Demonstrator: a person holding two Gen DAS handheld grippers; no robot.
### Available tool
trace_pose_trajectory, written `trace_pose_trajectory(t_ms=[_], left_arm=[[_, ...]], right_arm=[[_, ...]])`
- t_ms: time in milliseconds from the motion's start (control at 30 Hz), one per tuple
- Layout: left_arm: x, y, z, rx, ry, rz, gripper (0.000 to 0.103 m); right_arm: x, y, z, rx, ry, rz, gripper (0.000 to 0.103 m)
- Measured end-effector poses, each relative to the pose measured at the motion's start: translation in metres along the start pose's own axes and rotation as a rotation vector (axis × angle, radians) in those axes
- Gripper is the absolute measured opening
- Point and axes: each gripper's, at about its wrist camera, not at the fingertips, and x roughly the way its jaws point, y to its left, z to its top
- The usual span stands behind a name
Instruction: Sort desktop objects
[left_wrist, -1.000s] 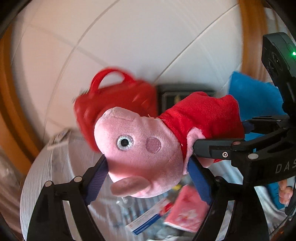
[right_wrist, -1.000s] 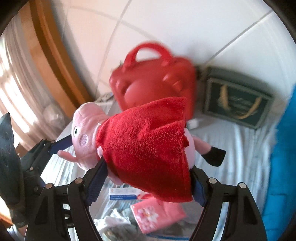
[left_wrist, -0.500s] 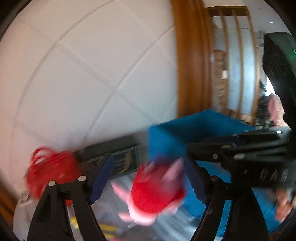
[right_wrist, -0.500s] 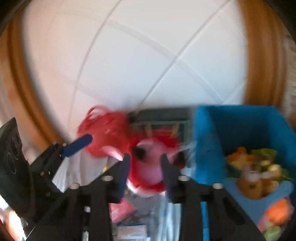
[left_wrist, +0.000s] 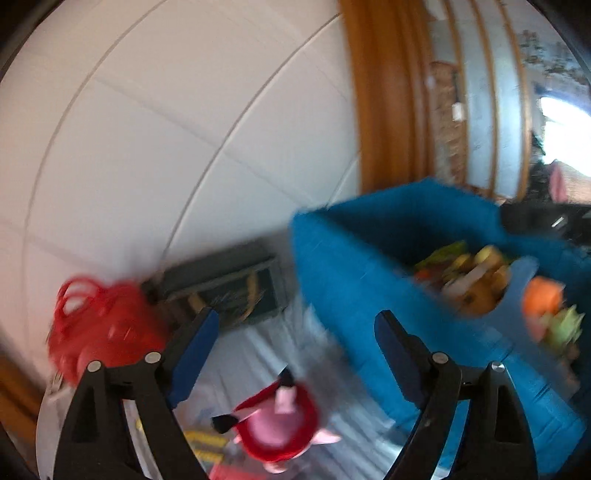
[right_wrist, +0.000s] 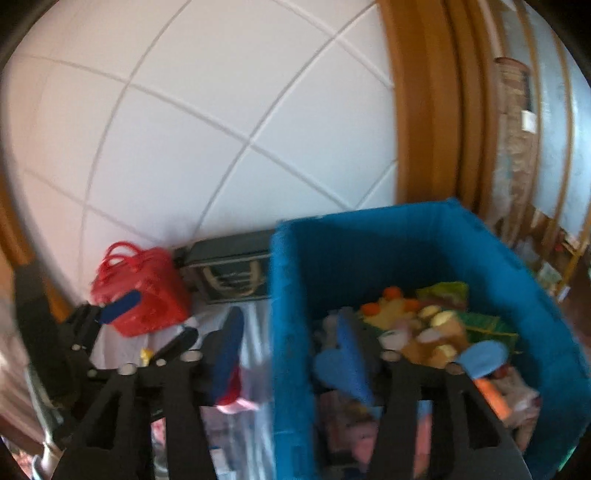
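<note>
A pink pig plush in a red dress (left_wrist: 280, 432) lies blurred on the striped cloth, below and beyond my left gripper (left_wrist: 293, 350). That gripper's jaws are opening, with nothing between them. A sliver of the plush (right_wrist: 232, 398) shows behind the left finger of my right gripper (right_wrist: 290, 354). Its jaws are opening too and grip nothing; the wall of the blue felt bin (right_wrist: 369, 258) lies behind the gap. The bin (left_wrist: 369, 277) holds several toys (right_wrist: 424, 325). My left gripper's blue pads (right_wrist: 118, 306) show at the left of the right wrist view.
A red handbag (left_wrist: 99, 332) (right_wrist: 144, 299) and a dark box with a gold emblem (left_wrist: 229, 291) (right_wrist: 229, 273) stand against the white tiled wall. A wooden door frame (right_wrist: 424, 110) rises to the right. Packets and papers litter the cloth below the grippers.
Both grippers held the pig plush a second ago and have let it go; it now lies on the cloth. Both views have swung up and right toward the blue bin.
</note>
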Motion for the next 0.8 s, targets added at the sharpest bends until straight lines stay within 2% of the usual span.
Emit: trace_pose_trajectory(t_ms=[67,167,333,433,533,667,800], left_arm=[[0.002,0.017,-0.024,-0.031,0.038,0.039,0.087],[0.005,0.048,-0.064,-0.083,0.103,0.051,0.087],[0.01,0.081,-0.134,-0.138,0.196,0.098,0.087],[0.022,0.095,-0.164,-0.161,0.254,0.124,0.087],[0.037,0.112,-0.179,-0.189,0.31,0.144,0.087],[0.057,0.136,-0.183,-0.221,0.334,0.14,0.087],[0.087,0.151,-0.185,-0.186,0.37,0.119,0.087]], right_arm=[[0.012,0.02,-0.015,-0.008,0.02,0.052,0.061],[0.035,0.054,-0.036,-0.036,0.056,0.101,0.071],[0.088,0.094,-0.091,-0.05,0.169,0.16,0.071],[0.12,0.105,-0.119,-0.027,0.241,0.203,0.071],[0.151,0.114,-0.139,-0.011,0.312,0.231,0.075],[0.186,0.115,-0.153,0.005,0.374,0.255,0.084],[0.222,0.12,-0.159,0.021,0.419,0.272,0.099]])
